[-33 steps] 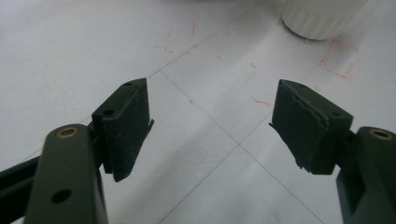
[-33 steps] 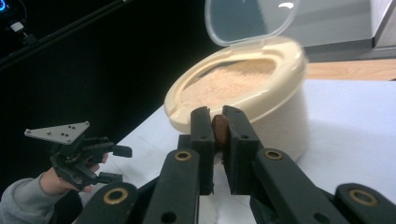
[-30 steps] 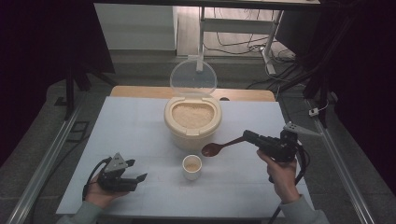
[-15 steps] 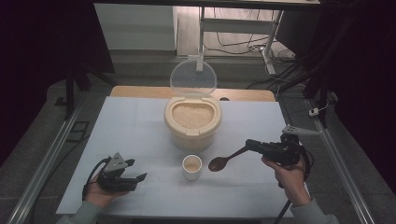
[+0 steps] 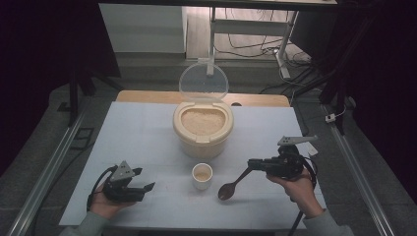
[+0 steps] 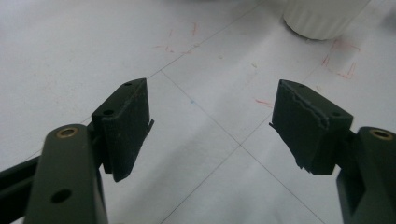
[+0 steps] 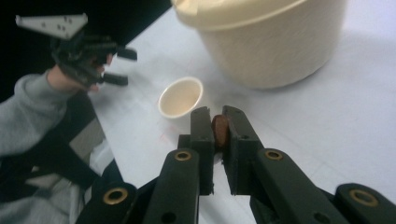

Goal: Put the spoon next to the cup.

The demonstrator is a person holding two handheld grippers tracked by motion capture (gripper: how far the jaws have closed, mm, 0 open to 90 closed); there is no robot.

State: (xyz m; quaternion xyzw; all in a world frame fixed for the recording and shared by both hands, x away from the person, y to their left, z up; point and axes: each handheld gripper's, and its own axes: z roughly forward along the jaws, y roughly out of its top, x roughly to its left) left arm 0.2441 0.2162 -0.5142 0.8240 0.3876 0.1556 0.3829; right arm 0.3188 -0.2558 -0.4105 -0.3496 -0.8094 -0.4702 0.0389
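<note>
White desk (image 5: 147,137) at centre frame; right tongs (image 5: 252,162) clench a brown wooden spoon (image 5: 231,186), bowl tipped down lower right; left tongs (image 5: 145,179) gape, released.

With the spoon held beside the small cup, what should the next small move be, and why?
Probably lower the spoon the rest of the way onto the table and open the right gripper. Its bowl sits low near the table, right of the cup, which already holds rice.

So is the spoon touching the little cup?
Apart. In the high view the spoon sits to the right of the little cup, with a strip of bare white table between them.
</note>
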